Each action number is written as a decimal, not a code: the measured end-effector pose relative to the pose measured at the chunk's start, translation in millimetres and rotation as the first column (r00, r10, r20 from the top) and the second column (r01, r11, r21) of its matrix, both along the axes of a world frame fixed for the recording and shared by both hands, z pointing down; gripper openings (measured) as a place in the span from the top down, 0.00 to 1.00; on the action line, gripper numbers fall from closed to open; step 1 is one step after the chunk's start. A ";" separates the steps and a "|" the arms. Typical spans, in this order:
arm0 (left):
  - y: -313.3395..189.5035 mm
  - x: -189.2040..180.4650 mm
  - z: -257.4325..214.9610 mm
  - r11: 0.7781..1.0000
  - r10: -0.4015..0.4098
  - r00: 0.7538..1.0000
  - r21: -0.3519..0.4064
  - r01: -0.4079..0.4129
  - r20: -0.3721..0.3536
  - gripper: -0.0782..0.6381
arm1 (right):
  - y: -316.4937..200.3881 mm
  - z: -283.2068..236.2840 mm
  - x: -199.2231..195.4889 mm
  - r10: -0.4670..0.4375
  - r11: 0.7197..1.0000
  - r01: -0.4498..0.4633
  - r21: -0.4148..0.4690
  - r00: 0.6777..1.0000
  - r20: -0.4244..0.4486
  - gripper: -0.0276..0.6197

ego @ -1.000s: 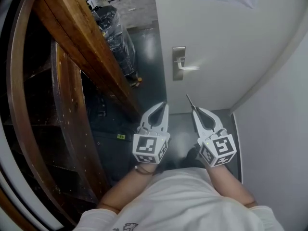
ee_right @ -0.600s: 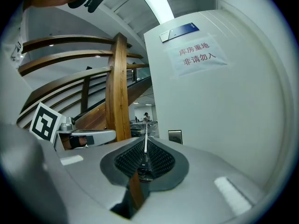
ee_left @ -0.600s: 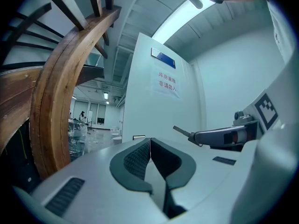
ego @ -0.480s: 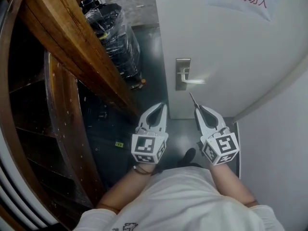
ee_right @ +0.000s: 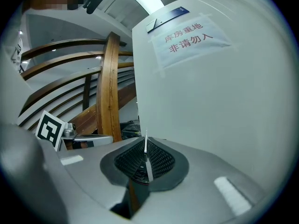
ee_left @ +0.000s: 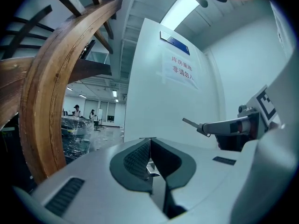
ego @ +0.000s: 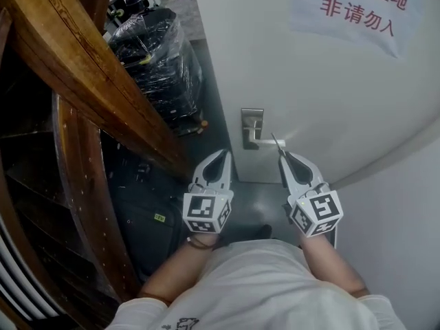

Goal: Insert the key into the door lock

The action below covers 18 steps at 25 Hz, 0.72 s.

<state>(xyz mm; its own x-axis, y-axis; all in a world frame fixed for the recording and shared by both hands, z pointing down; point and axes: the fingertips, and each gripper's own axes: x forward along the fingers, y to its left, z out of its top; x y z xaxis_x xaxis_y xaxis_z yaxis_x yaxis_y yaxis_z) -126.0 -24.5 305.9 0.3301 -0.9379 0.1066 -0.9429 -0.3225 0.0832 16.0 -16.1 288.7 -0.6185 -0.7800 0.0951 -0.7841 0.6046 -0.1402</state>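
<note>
**Steel key [ego: 275,141] pinched in right claw [ego: 281,157], close to the lock**

Held edge-on between clenched jaws, thin blade jutting past the tips toward the white door [ego: 309,81]. Tip just beside the handle [ego: 269,144], right of the lock plate [ego: 251,125], not yet in the lock. Alongside, the left claw [ego: 223,154], clenched on nothing, tips just below and left of the plate. High on the door, a sign [ego: 357,9] in red characters. Off to the left, a slanting wooden beam [ego: 75,60] and, beyond it, a plastic-wrapped bundle [ego: 155,53].
</note>
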 end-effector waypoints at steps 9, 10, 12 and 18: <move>-23.9 3.5 23.7 0.998 -0.060 0.998 -0.022 0.060 0.033 0.88 | -21.2 20.2 14.6 -0.065 0.996 0.066 -0.056 0.998 0.027 0.92; -27.1 2.9 25.8 0.998 -0.064 0.997 -0.024 0.064 0.035 0.88 | -21.9 22.7 14.7 -0.070 0.995 0.071 -0.062 0.997 0.031 0.92; -34.9 0.9 28.8 0.997 -0.074 0.997 -0.025 0.074 0.034 0.88 | -24.0 28.7 15.4 -0.075 0.994 0.078 -0.077 0.996 0.038 0.92; -53.1 0.1 31.7 0.997 -0.072 0.997 -0.008 0.072 0.018 0.88 | -29.2 45.8 14.3 -0.090 0.984 0.101 -0.144 0.993 0.083 0.92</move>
<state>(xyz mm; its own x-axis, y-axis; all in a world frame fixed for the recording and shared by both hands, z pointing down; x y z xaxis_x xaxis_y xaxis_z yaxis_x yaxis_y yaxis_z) -125.8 -77.6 337.6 0.2601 -0.9581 0.1201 -0.9649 -0.2534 0.0690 30.3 -45.3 334.5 -0.6993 -0.6980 0.1546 -0.7074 0.6445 -0.2900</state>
